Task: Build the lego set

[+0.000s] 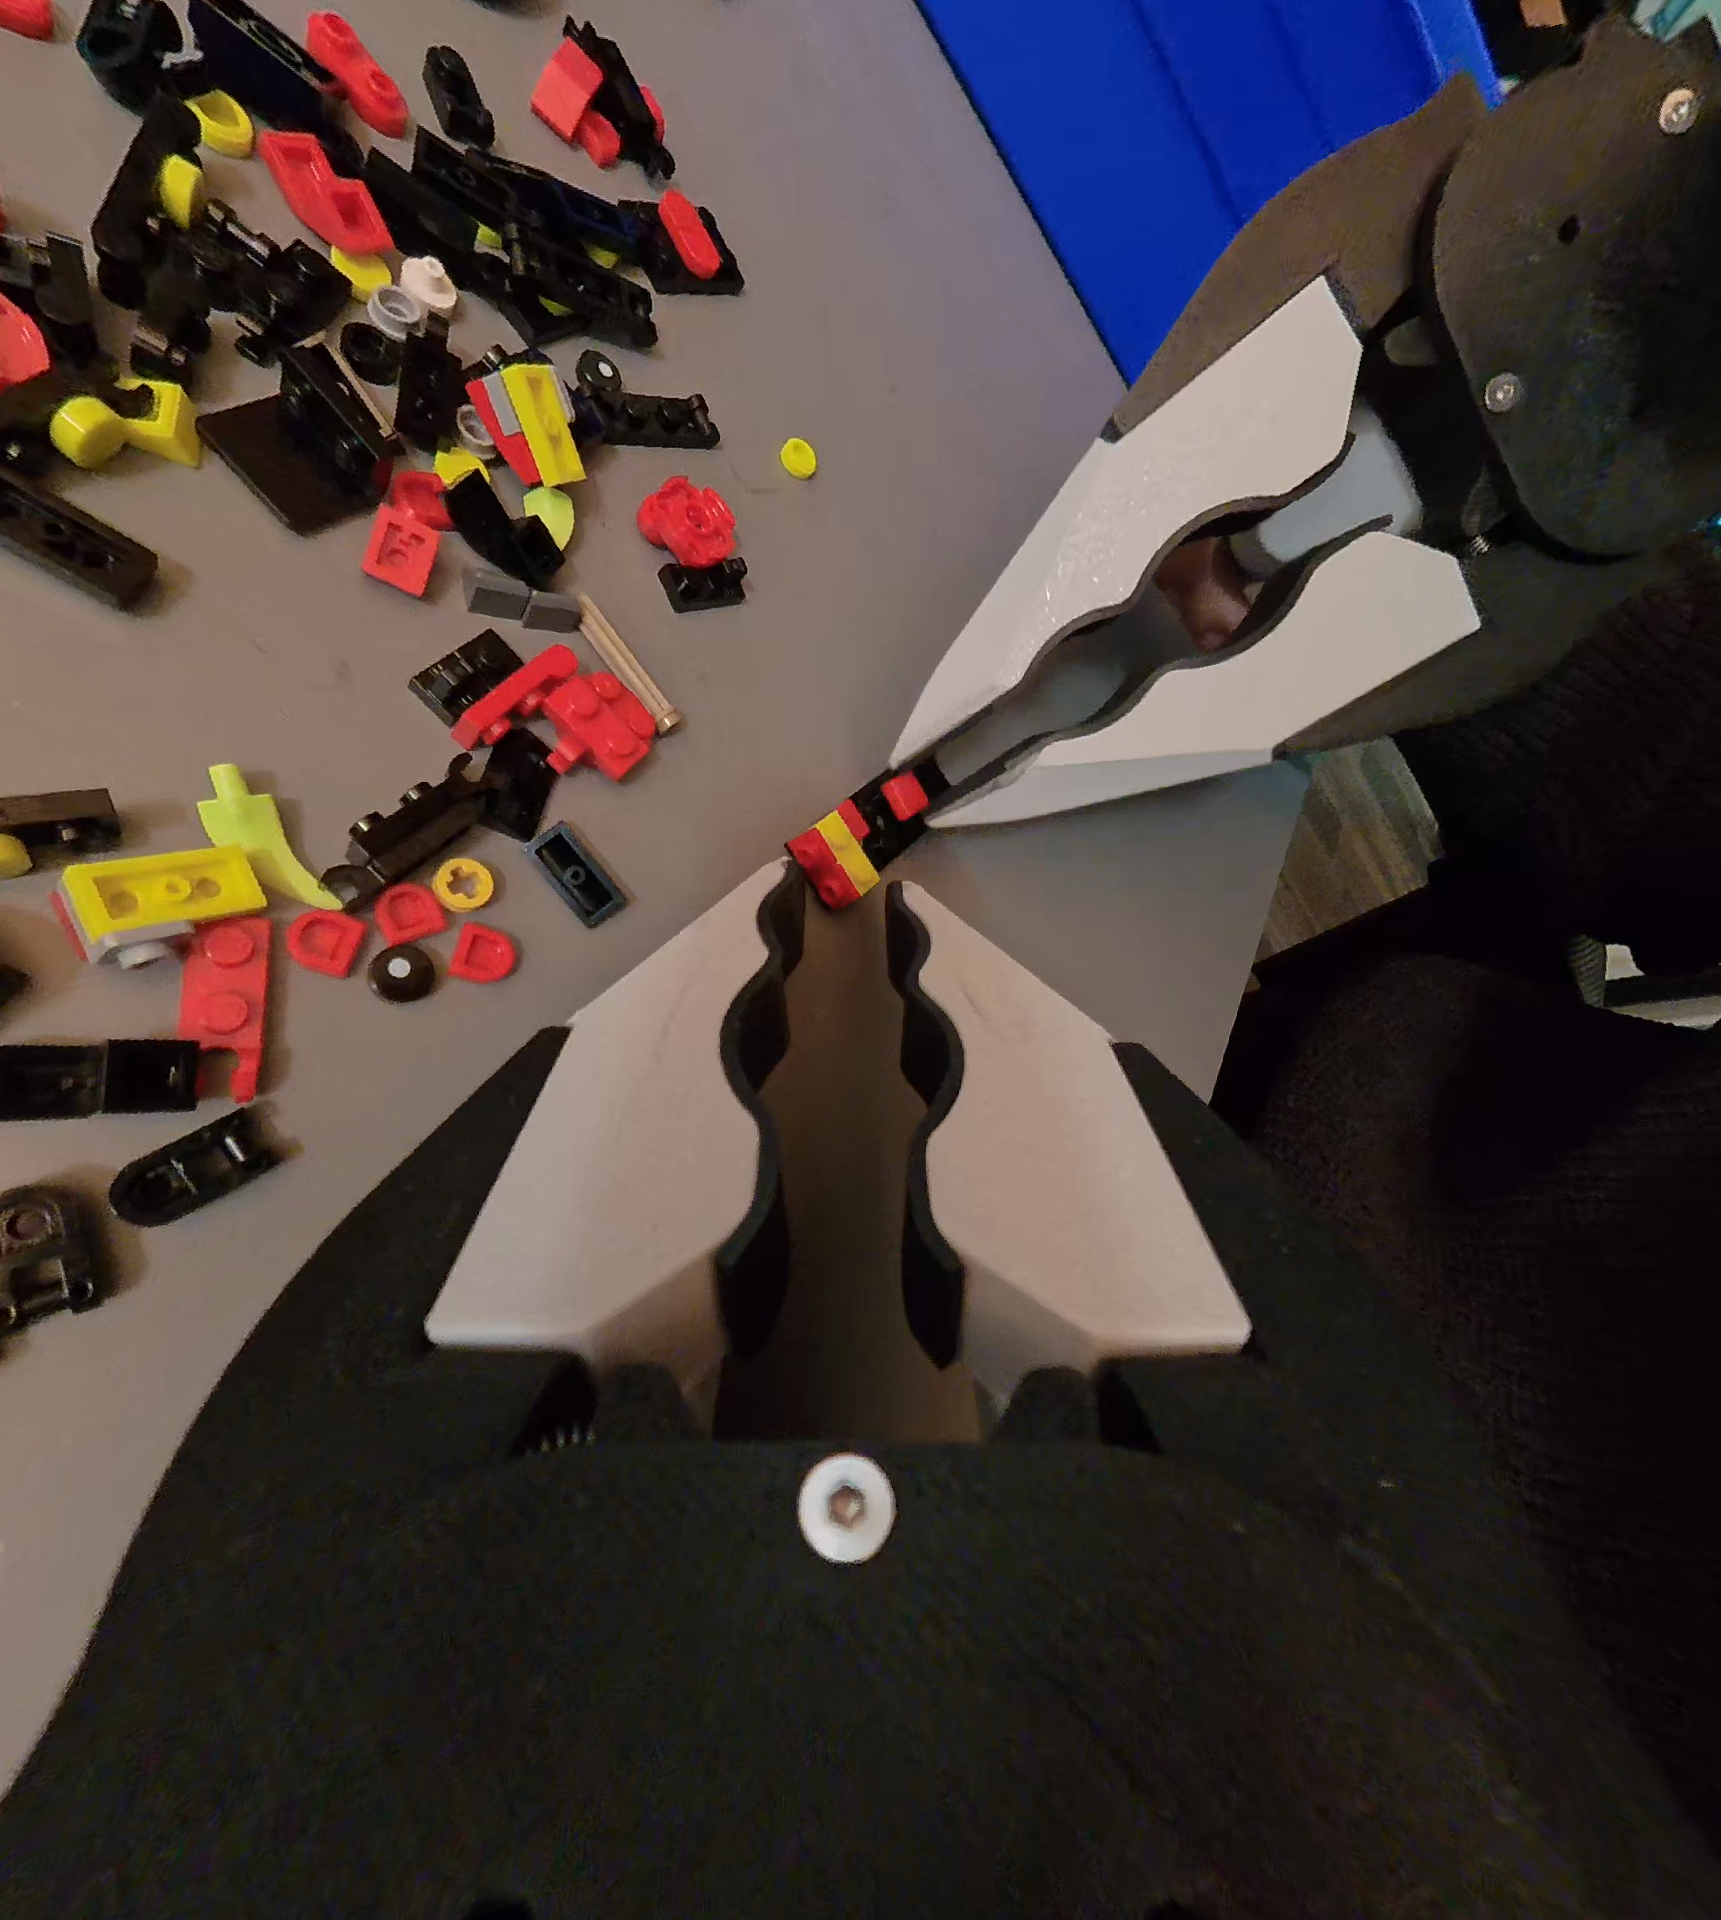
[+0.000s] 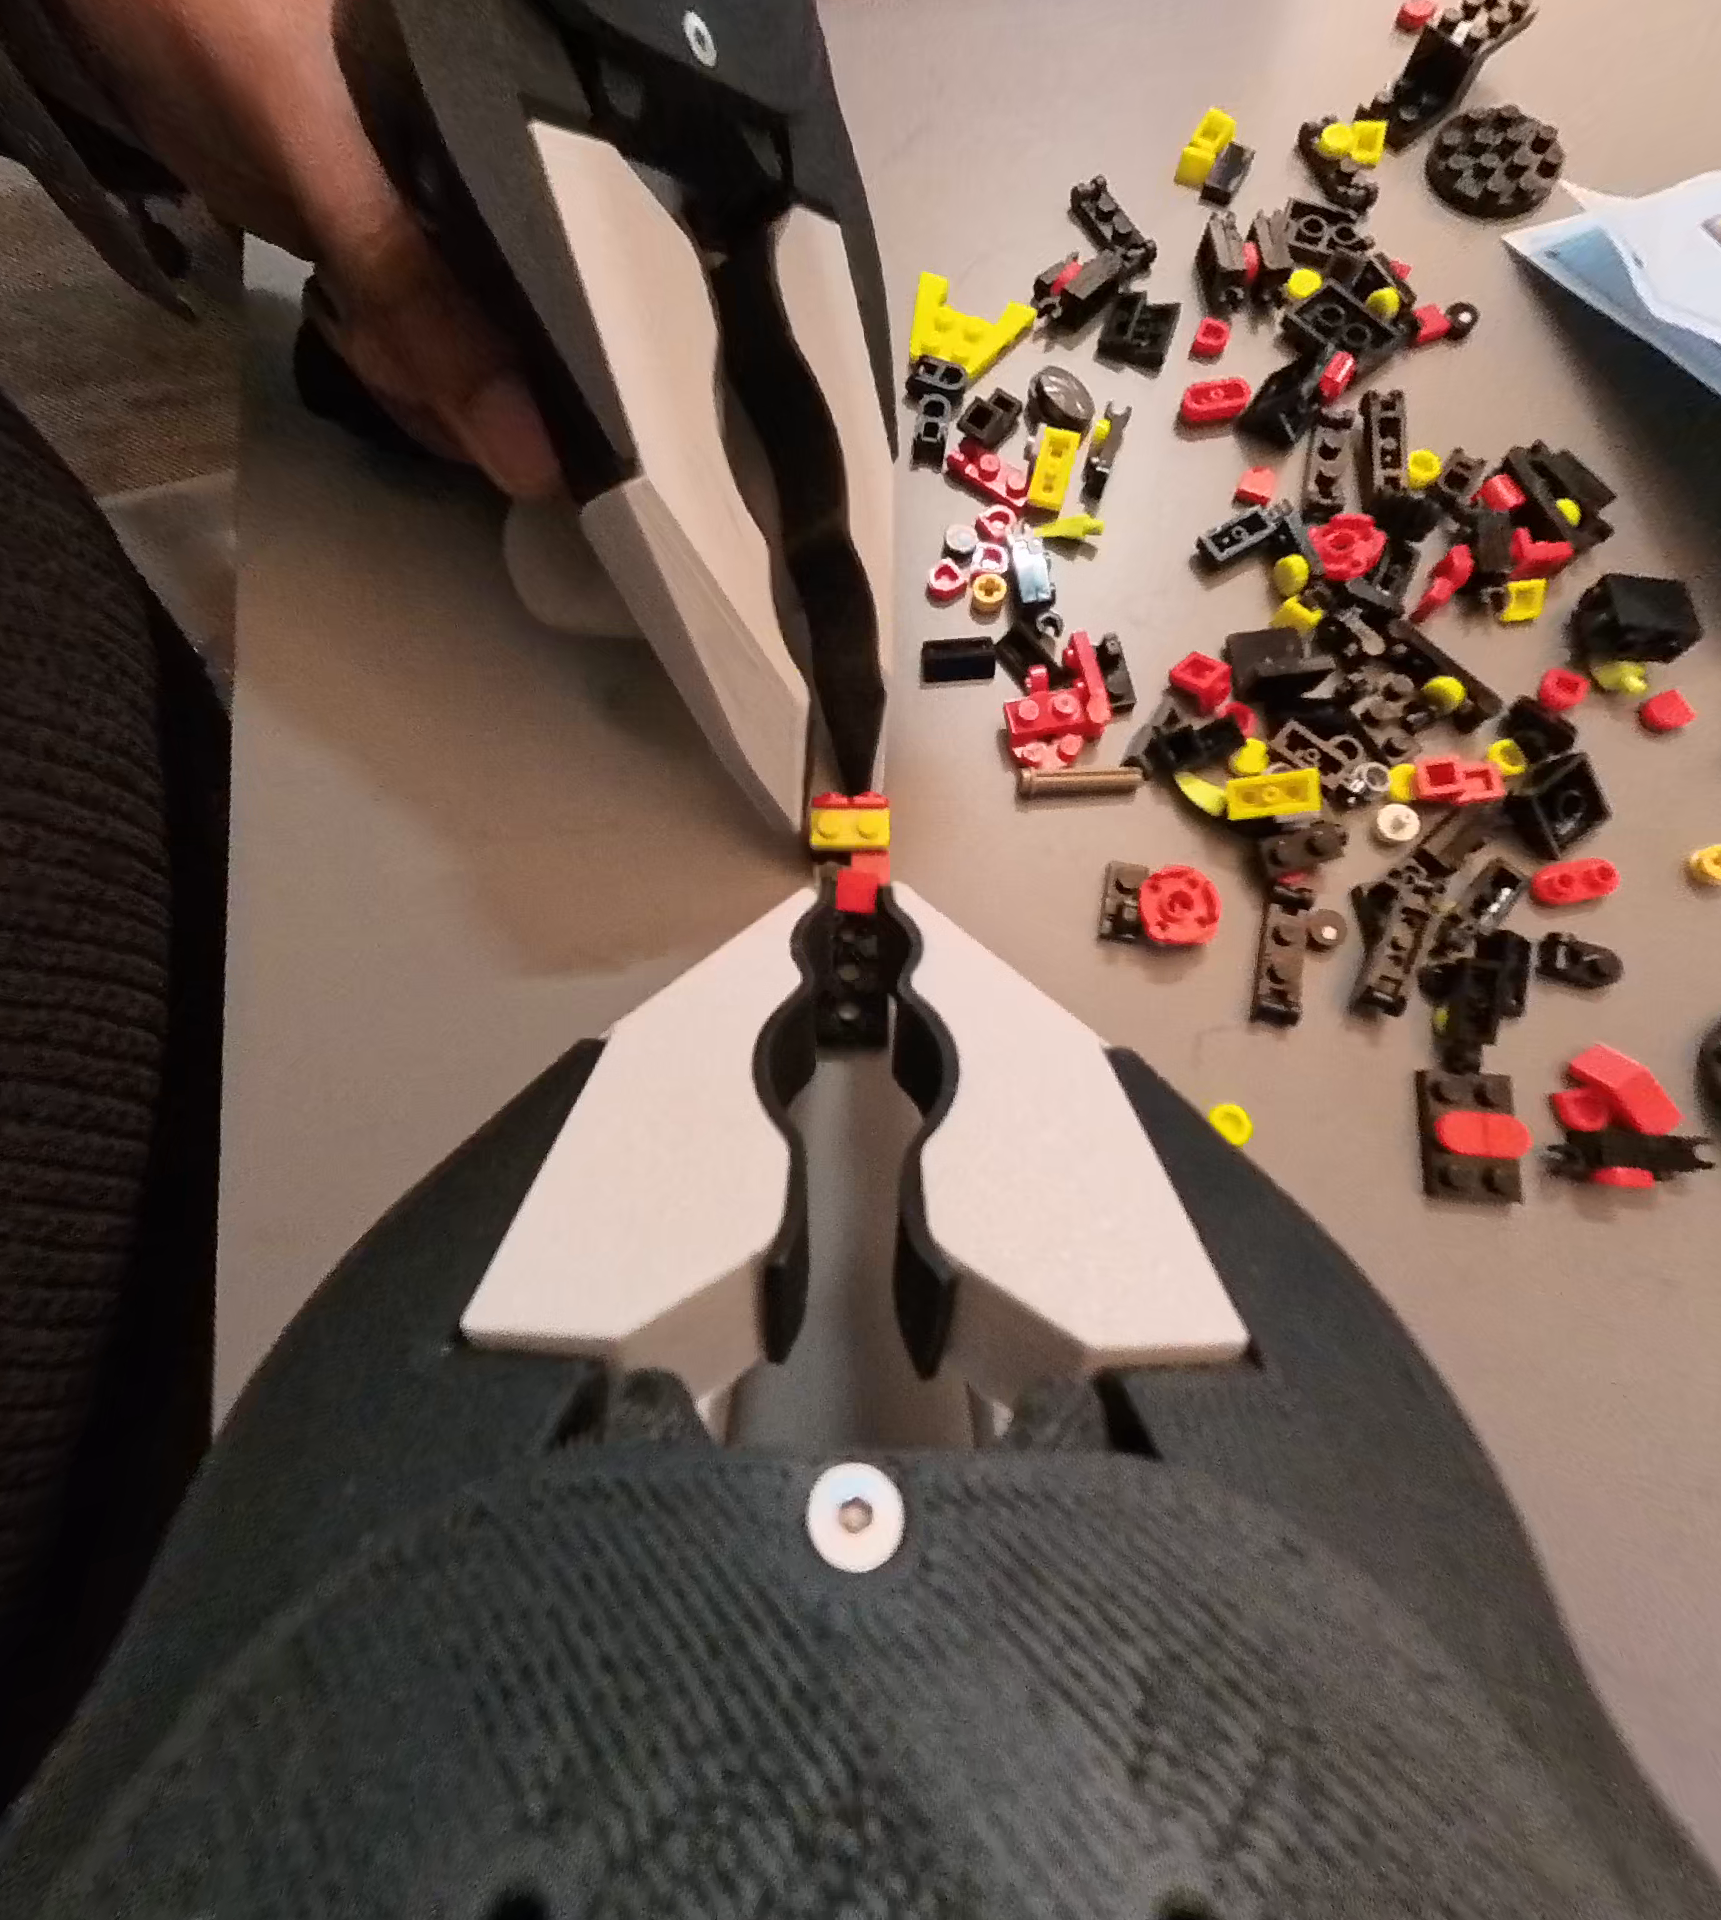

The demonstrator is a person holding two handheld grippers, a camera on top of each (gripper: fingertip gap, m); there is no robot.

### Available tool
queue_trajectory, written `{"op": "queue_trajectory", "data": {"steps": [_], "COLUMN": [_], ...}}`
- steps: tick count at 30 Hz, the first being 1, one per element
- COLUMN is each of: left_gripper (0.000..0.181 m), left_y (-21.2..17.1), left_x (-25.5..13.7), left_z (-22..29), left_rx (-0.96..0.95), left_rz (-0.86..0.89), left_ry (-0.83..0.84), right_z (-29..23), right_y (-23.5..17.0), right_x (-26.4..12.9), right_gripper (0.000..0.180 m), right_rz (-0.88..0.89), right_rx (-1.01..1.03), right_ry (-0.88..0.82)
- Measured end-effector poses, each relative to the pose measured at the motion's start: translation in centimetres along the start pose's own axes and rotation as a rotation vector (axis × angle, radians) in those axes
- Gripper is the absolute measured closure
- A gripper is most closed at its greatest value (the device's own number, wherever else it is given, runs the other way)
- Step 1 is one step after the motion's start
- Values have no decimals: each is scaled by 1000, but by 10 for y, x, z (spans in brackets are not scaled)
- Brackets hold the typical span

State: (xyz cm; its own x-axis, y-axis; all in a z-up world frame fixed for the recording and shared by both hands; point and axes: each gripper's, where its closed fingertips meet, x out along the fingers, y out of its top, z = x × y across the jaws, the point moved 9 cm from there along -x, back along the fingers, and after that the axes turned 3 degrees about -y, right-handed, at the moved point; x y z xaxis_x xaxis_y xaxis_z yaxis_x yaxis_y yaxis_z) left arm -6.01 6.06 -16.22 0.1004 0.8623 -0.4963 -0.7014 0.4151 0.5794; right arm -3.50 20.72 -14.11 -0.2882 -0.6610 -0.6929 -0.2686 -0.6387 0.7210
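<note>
A small Lego assembly [image 1: 851, 844] of red, yellow and black pieces hangs above the grey table [image 1: 887, 312] between my two grippers. My left gripper [image 1: 838, 891] is closed on its red-and-yellow end. My right gripper [image 1: 923, 795] comes in from the upper right and grips the black end. In the right wrist view, my right gripper [image 2: 856, 899] is shut on the black holed plate [image 2: 851, 982] of the assembly [image 2: 848, 826]. The left gripper [image 2: 848, 784] meets it from above, held by a hand [image 2: 399, 260].
Many loose red, yellow and black pieces [image 1: 316, 416] lie scattered on the table's left half, and also show in the right wrist view [image 2: 1355, 675]. An instruction booklet [image 2: 1687, 281] lies at the far right. A blue bin [image 1: 1147, 156] stands beyond the table edge. Dark clothing [image 2: 25, 831] is close by. The tips of both grippers are at nearly the same place.
</note>
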Motion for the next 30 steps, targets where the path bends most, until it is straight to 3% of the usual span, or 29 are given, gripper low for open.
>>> {"op": "queue_trajectory", "data": {"steps": [30], "left_gripper": [169], "left_y": [0], "left_x": [0], "left_z": [0], "left_rx": [-8], "left_rz": [-2], "left_ry": [-8], "right_z": [-12], "right_y": [4], "right_x": [11], "right_gripper": [174], "right_rz": [-46], "right_rx": [-125], "right_ry": [-52]}}
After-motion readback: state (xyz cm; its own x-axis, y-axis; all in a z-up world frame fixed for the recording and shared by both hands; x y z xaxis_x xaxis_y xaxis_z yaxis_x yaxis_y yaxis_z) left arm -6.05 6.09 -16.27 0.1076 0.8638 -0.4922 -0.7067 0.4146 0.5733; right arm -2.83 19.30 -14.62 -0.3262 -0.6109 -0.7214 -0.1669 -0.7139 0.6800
